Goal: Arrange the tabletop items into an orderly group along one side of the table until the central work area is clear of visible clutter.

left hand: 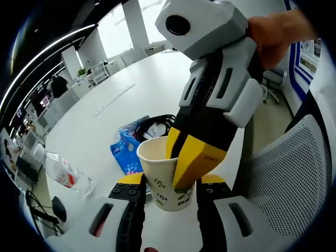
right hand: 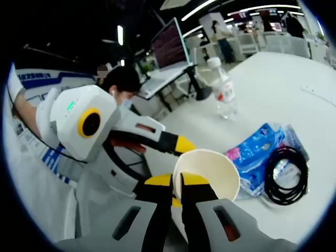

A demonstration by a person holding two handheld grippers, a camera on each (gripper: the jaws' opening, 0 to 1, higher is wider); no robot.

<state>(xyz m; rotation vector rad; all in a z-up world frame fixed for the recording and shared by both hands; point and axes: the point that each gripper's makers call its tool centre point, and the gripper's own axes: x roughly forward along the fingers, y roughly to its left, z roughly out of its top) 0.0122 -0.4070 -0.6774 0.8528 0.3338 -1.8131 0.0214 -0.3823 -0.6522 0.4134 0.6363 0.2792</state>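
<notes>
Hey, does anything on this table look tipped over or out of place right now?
Nothing is spilled. The paper cup stands upright, pinched at its rim by the right gripper; bottle upright too.

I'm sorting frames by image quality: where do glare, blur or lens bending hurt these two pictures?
Left gripper view: windows blow out to white, glare washes the table, the mesh chair bows at the edge, and the paper cup stays sharp. Right gripper view: dim room with bright ceiling strips, the bottle is slightly soft, and the cable coil is crisp.
</notes>
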